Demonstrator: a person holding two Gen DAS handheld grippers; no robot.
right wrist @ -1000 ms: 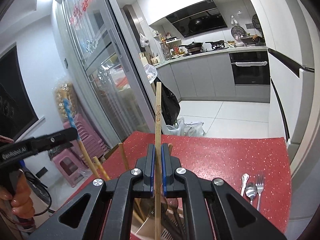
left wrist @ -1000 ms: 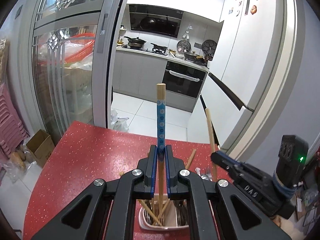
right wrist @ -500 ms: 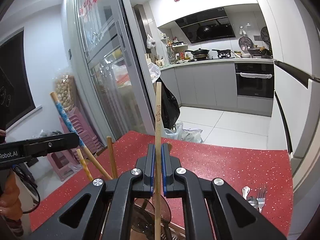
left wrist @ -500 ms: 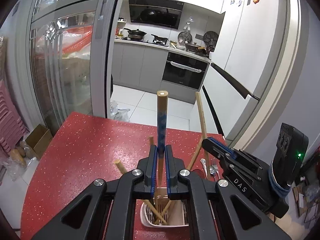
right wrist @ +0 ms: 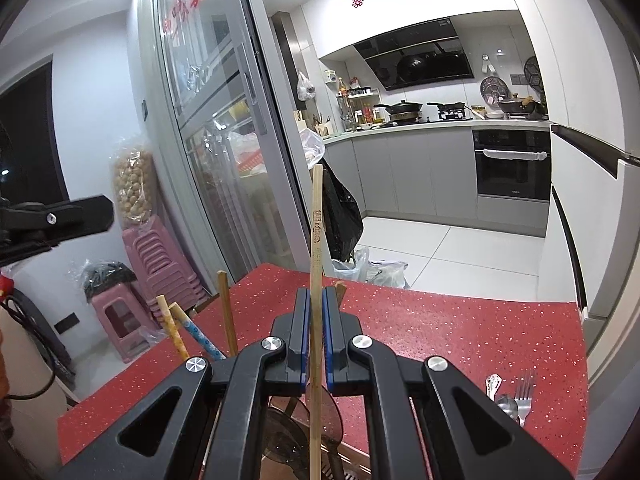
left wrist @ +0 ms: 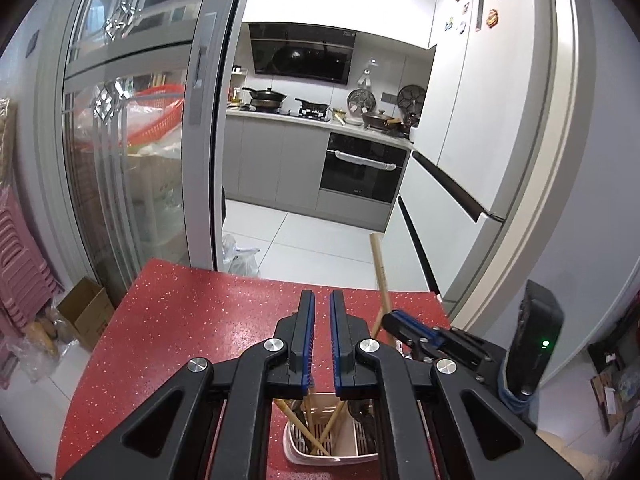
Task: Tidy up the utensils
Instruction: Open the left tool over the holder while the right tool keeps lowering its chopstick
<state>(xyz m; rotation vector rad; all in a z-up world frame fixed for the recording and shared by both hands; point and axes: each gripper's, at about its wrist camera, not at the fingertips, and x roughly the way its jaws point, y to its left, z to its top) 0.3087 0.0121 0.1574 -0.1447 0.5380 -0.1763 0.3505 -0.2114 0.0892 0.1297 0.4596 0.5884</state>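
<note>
Released since the earlier frame, the blue-patterned wooden chopstick (right wrist: 200,336) now stands in the white plastic utensil caddy (left wrist: 332,454) on the red speckled table (left wrist: 192,320). The left gripper (left wrist: 322,304) hangs above the caddy, pointing forward, jaws parted with nothing between them. The right gripper (right wrist: 315,300), just beside it, clamps a plain upright bamboo chopstick (right wrist: 316,232). A metal spoon and fork (right wrist: 512,394) lie near the table's right edge.
</note>
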